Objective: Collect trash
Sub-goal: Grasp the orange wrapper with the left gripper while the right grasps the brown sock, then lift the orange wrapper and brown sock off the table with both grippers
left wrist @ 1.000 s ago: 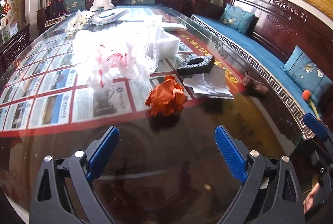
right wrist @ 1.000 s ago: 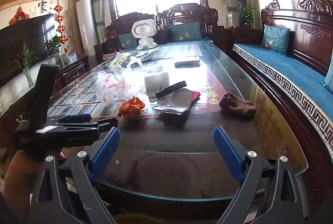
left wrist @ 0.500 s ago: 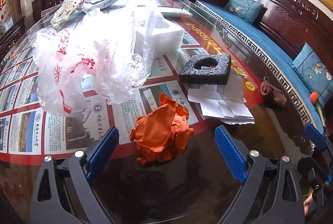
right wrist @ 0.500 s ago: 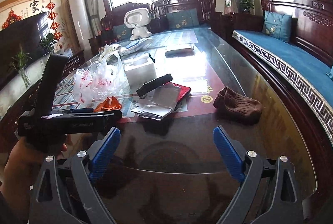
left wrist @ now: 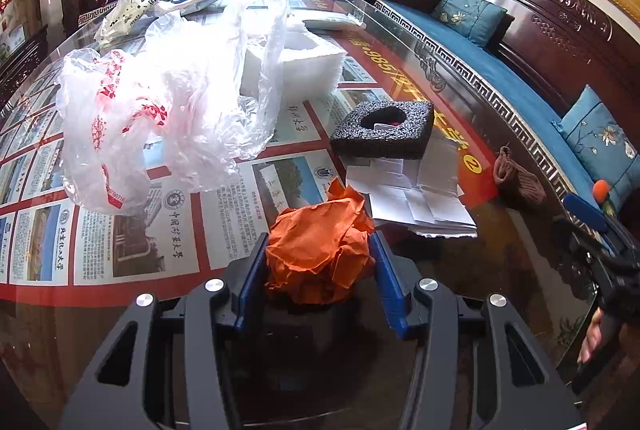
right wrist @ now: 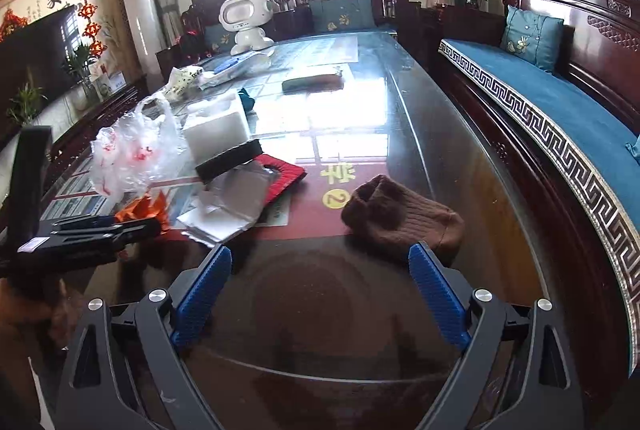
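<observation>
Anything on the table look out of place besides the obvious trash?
Yes: a brown knitted sock lies alone on the glass table, right of the papers. It is clothing, not litter like the orange paper ball.

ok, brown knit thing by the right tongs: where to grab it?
Take the brown knit piece across its rumpled near end, which lies just beyond the open right tongs. It lies flat and limp on the glass table, so come down from above at the near side and pinch a raised fold, not the whole width.
</observation>
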A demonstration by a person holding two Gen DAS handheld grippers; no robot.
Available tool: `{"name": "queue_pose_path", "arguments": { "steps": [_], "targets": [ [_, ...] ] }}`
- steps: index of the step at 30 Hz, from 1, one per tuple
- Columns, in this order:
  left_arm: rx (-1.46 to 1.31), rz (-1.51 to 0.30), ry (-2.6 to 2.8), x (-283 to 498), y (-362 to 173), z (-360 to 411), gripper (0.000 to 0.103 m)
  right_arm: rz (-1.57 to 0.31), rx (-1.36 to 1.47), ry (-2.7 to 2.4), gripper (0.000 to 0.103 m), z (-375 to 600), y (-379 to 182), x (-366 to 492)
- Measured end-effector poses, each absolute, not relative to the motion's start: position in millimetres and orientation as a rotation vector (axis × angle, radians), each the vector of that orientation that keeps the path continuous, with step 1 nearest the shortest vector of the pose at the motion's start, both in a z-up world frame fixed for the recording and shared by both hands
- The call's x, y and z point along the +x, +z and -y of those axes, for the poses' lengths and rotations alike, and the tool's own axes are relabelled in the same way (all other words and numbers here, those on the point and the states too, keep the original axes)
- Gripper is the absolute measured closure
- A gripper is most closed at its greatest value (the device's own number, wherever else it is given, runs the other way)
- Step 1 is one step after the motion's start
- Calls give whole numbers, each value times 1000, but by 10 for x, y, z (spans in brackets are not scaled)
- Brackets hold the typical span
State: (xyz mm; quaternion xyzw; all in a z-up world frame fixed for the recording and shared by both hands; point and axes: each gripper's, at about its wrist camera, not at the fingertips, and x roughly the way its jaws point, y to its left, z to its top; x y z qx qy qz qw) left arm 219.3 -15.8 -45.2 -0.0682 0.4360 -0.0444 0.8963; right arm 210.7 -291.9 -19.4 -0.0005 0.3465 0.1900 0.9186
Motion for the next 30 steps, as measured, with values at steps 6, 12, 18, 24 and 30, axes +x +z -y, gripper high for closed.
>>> {"name": "queue_pose_path", "arguments": {
  "steps": [6,12,18,24,30],
  "targets": [
    [-140,-885,-99,2117,-367,191,53,-756,-21,343,16,3007,-205,2478],
    [-152,-890,-105,2108,-368,184,53,-838,-58,305,30,2977,-366,2812],
    [-161,-895,-112,2064,-375,160,52,-892,-55,312,54,2976,-466,2884],
    [-172,-883,-128,1959,-330,143,52,-888,-17,370,86,2954,-451,2737],
    [-178,-879,-139,1765,-310,116,52,-888,44,418,87,2918,-435,2451]
  ]
}}
